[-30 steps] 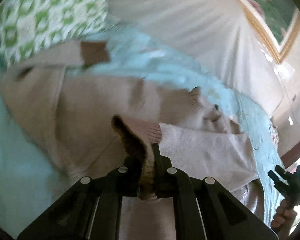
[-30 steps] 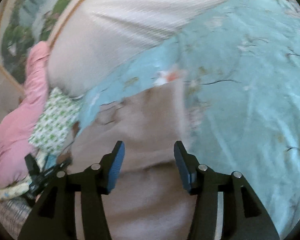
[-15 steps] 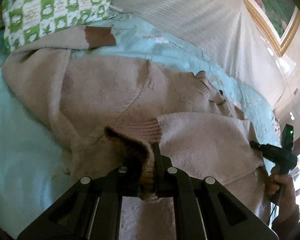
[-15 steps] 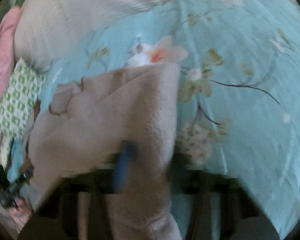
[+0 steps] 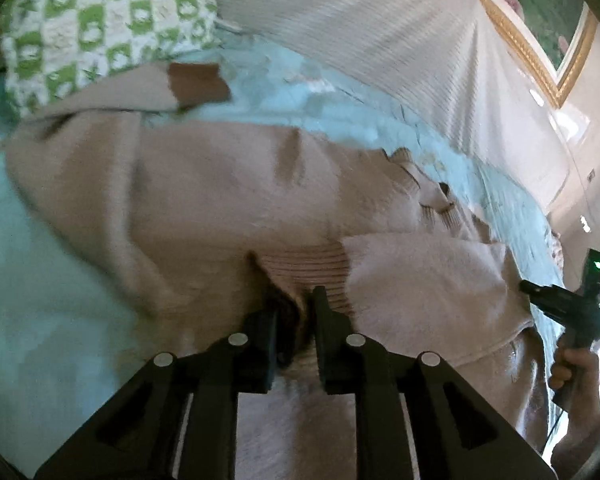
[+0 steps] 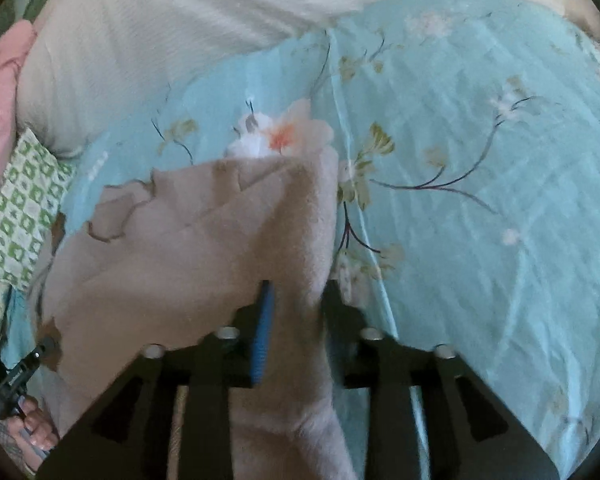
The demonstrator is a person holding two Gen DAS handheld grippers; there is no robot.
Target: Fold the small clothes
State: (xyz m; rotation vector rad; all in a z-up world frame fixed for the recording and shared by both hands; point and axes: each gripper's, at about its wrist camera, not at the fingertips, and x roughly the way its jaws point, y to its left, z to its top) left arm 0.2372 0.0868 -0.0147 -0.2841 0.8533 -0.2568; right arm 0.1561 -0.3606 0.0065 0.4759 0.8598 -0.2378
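- Left claw (image 5: 294, 312): narrowed to a slim gap, with the sweater's ribbed cuff (image 5: 312, 266) bunched between its fingers; whether it pinches the knit firmly is blurred, but cloth fills the gap.
- Right claw (image 6: 296, 308): partly open, straddling a fold of the same beige sweater (image 6: 204, 240); the knit lies between the blue-padded finger (image 6: 262, 332) and the other, and I cannot tell whether it is gripped.
- One sweater lies spread on the bed's blue floral cover (image 6: 480, 184); one sleeve with a brown cuff (image 5: 198, 84) reaches toward 11 o'clock in the left view.
- One green-checked pillow (image 5: 100, 24) sits at 11 o'clock beyond that sleeve.
- One pink bundle (image 6: 0, 104) at 9 o'clock in the right view.
- One framed picture (image 5: 540, 20) at 1 o'clock.
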